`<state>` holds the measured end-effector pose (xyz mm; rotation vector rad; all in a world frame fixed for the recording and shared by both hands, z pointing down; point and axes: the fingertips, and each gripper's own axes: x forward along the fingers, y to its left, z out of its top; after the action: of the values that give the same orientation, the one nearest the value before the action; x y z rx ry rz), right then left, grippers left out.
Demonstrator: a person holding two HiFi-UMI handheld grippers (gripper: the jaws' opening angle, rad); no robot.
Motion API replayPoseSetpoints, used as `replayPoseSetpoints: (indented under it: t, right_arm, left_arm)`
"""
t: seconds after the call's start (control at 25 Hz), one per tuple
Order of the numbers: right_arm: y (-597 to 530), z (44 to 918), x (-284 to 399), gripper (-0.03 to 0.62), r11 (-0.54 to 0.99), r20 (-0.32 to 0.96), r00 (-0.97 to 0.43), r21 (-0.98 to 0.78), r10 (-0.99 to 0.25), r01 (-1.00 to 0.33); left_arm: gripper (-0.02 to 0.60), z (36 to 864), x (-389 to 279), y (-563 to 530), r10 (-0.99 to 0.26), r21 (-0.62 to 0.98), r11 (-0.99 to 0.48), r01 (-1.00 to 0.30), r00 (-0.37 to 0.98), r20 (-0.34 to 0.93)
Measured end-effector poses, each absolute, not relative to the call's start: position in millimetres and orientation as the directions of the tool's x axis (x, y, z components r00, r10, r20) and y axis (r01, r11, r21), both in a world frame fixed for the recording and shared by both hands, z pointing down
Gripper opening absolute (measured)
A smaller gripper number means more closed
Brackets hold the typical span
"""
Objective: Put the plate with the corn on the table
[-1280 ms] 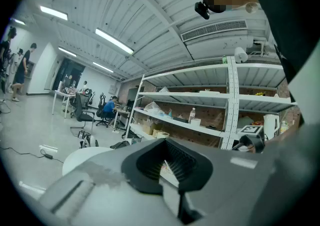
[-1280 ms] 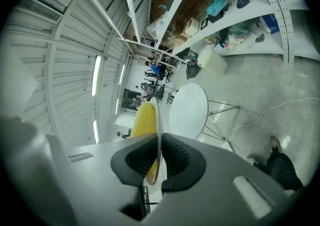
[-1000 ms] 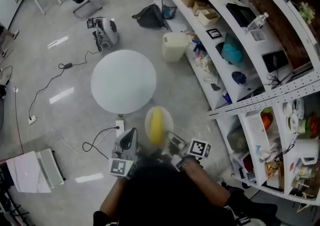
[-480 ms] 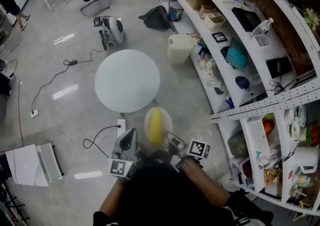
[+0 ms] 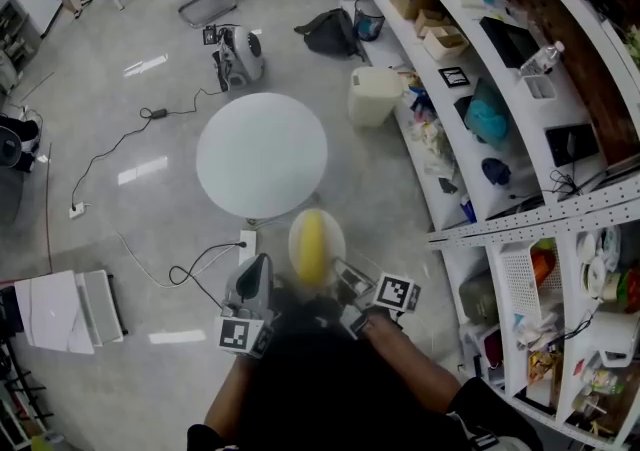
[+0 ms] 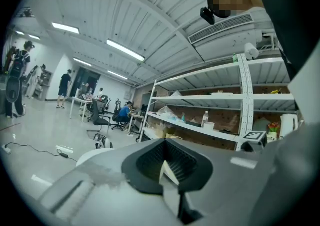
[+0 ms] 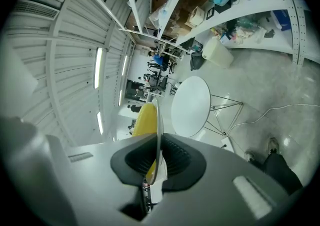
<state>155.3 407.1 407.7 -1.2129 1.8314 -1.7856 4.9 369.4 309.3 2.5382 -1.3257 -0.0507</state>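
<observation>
Right gripper (image 5: 338, 279) is clamped on the plate (image 5: 337, 239): jaws nearly together, pinching the near rim. In the right gripper view the plate (image 7: 158, 115) runs edge-on through the right gripper (image 7: 157, 162), both pads on it. Left gripper (image 5: 257, 274) is closed and empty; in its own view the left gripper (image 6: 167, 166) has jaws together with nothing between them.

Counts: 1 plate, 1 corn cob, 1 round table, 2 grippers.

Corn (image 5: 313, 244) lies along the middle of the plate, yellow, pointing toward the table. In the right gripper view the corn (image 7: 145, 120) sits on the plate's left face.

Plate is not on the table (image 5: 262, 154). It is held in the air just off the table's near edge, on the person's side. Tabletop is white. In the right gripper view the table (image 7: 191, 104) lies past the plate, to its right.

Left gripper is also on the table's near side, left of the plate, apart from it.

Around the table: white bin (image 5: 375, 96) just beside its right edge, long shelving (image 5: 500, 89) beyond the bin, black cable (image 5: 195, 274) on the floor near the table's near-left side.
</observation>
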Motion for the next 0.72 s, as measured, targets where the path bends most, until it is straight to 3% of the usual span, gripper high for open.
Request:
replayPoseSetpoints:
  t: [0.24, 0.72]
  right_arm:
    - [404.3, 409.7, 160.1, 0.034, -0.186, 0.362, -0.583, -0.922, -0.727, -0.341]
    - [354.7, 405.7, 162.6, 0.034, -0.138, 0.353, -0.595, -0.916, -0.722, -0.376]
  left_arm:
    - [0.003, 301.8, 3.8, 352.6, -0.832, 0.265, -0.516, -0.814, 0.551, 0.072]
    - [0.003, 311.6, 5.7, 304.8, -0.829, 0.283, -0.514, -0.810, 0.554, 0.080]
